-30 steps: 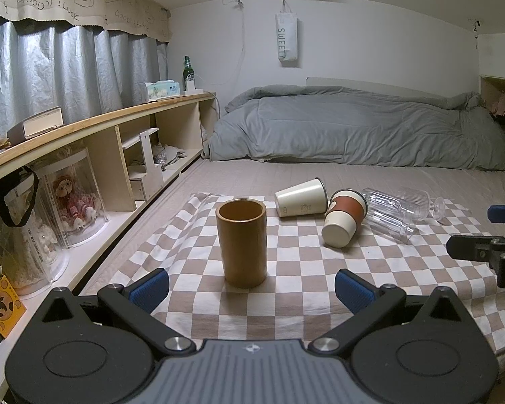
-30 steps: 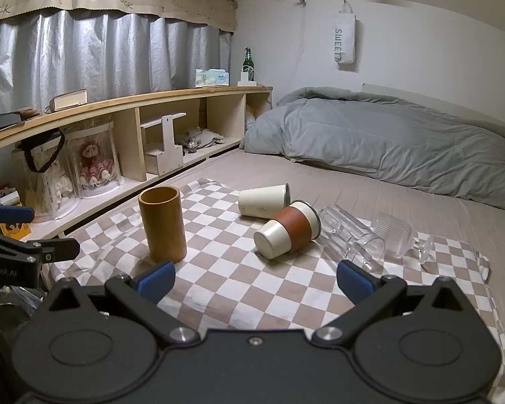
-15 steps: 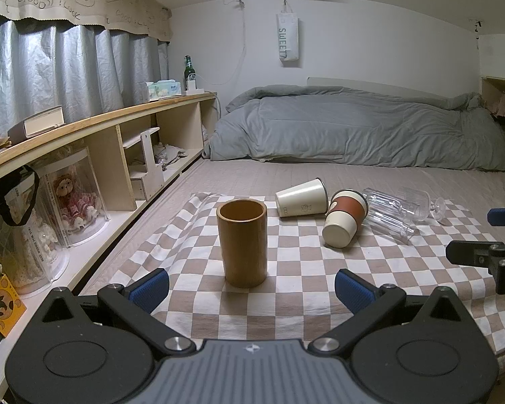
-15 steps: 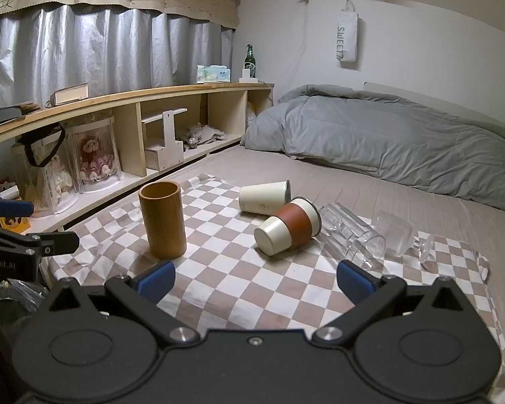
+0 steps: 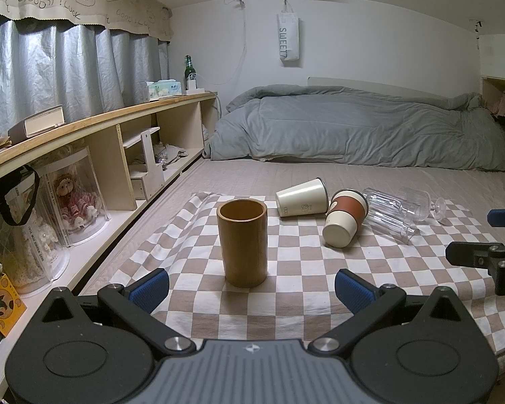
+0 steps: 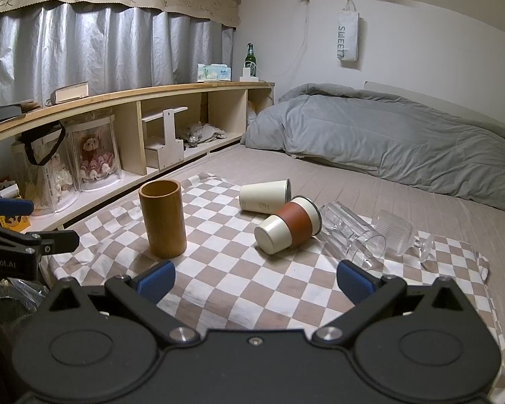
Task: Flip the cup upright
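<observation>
Nothing on the checked cloth has shifted since the earlier frames; only the right tongs (image 6: pixel 256 281) have edged very slightly, and both tongs stay spread wide with nothing between their blue pads. The left tongs (image 5: pixel 250 289) hang low at the near edge of the beige-and-white checked cloth (image 5: pixel 303 289), which is spread on the bed, facing the smooth brown bamboo cylinder cup (image 5: pixel 241 242) that stands upright with its mouth open to the ceiling. Behind it, four vessels lie on their sides: a plain cream tapered cup (image 5: pixel 301 197) with a dark rim, a cream cup with a rust-brown sleeve (image 5: pixel 345 217) whose base points toward the cameras, a clear ribbed glass tumbler (image 5: pixel 389 215) touching that sleeve cup, and a clear fluted stemmed glass (image 5: pixel 417 200) just beyond. A rumpled grey duvet (image 5: pixel 353 131) lies farther back.
</observation>
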Action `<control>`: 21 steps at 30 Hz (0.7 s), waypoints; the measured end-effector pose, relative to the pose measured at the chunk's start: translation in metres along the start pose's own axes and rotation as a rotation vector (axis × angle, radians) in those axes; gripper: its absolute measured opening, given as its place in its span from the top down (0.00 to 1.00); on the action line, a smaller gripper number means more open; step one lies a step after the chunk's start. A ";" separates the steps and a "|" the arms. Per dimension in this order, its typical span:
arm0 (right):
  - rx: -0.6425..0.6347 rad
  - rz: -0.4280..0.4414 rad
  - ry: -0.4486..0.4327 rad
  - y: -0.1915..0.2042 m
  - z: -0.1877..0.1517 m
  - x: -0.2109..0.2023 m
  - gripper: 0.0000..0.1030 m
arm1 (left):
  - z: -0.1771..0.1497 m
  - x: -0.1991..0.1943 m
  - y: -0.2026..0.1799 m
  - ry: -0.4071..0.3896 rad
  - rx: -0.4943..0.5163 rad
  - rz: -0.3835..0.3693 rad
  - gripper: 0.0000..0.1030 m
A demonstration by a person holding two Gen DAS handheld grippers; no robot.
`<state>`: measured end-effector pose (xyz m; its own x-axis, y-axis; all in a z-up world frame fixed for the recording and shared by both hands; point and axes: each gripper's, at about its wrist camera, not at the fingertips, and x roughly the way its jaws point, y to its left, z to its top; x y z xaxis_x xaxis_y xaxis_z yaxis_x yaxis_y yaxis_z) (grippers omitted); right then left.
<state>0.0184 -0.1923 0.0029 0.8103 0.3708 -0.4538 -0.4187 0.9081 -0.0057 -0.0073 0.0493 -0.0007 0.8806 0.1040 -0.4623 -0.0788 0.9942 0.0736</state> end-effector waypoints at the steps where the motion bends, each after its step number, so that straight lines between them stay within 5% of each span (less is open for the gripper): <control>1: 0.000 0.000 0.000 0.000 0.000 0.000 0.00 | 0.000 0.000 0.000 0.000 0.001 -0.001 0.00; 21: -0.002 0.000 0.004 0.000 -0.001 0.001 0.00 | 0.001 0.000 0.000 0.000 0.002 0.000 0.00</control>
<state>0.0188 -0.1922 0.0011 0.8085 0.3700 -0.4576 -0.4196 0.9077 -0.0076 -0.0071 0.0496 -0.0001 0.8806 0.1039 -0.4623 -0.0779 0.9941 0.0751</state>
